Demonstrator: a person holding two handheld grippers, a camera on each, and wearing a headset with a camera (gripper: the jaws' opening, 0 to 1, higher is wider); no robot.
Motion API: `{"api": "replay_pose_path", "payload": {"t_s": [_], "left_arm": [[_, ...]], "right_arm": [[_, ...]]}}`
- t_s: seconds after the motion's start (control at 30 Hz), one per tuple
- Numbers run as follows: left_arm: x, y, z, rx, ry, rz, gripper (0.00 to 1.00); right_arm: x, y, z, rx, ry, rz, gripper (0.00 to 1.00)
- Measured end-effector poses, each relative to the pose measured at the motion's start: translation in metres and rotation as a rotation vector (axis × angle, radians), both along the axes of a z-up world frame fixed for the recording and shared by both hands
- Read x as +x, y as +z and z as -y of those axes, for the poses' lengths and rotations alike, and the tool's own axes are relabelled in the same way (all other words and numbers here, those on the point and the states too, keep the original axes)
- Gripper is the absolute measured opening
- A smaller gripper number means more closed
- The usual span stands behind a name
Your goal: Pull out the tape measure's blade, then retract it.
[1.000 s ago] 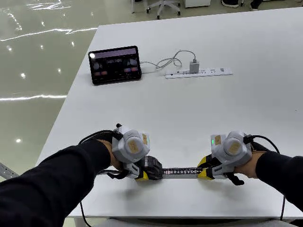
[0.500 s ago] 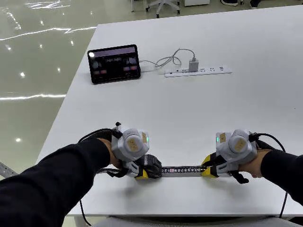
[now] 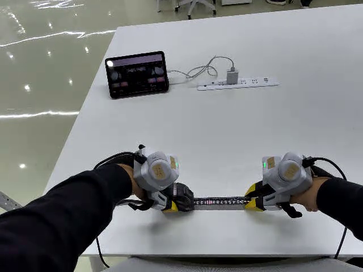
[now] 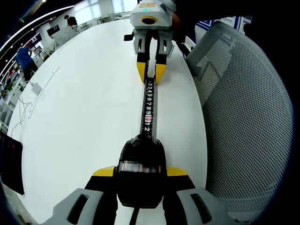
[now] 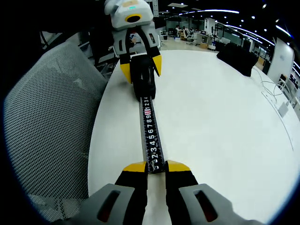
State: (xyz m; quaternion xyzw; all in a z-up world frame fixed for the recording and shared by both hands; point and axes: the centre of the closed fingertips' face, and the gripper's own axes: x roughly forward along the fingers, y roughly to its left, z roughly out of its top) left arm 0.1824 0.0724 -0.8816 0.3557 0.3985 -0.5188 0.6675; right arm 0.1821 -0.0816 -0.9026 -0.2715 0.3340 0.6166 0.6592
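The left gripper (image 3: pixel 174 205) is clamped around the tape measure (image 4: pixel 141 176), and the right gripper (image 5: pixel 155 167) is pinched on the tip of its blade (image 5: pixel 150 133). The blade runs low over the table (image 3: pixel 227 136), straight between the 2. Retracting it likely means bringing the right gripper back along that line toward the left.

- An open-plan office or lab: a long white table (image 3: pixel 295 45) on a glossy floor (image 3: pixel 39 68).
- A mesh office chair (image 4: pixel 248 117), a tablet (image 3: pixel 137 74) and a power strip (image 3: pixel 238 86).
- Strip ceiling lights (image 5: pixel 220 10) run across a deep room.
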Motion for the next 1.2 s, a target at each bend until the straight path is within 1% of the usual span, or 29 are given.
{"api": "replay_pose_path", "payload": {"t_s": [0.67, 0.9, 1.2], "left_arm": [[0.001, 0.0, 0.0, -0.006, 0.007, 0.006, 0.33], [0.001, 0.0, 0.0, -0.01, 0.011, 0.008, 0.33], [0.0, 0.0, 0.0, -0.007, 0.01, 0.006, 0.33]], "right_arm": [[0.001, -0.001, 0.018, -0.012, -0.012, -0.006, 0.09], [0.001, -0.002, 0.03, -0.026, -0.013, 0.003, 0.09], [0.002, -0.001, 0.047, -0.038, -0.029, 0.002, 0.09]]}}
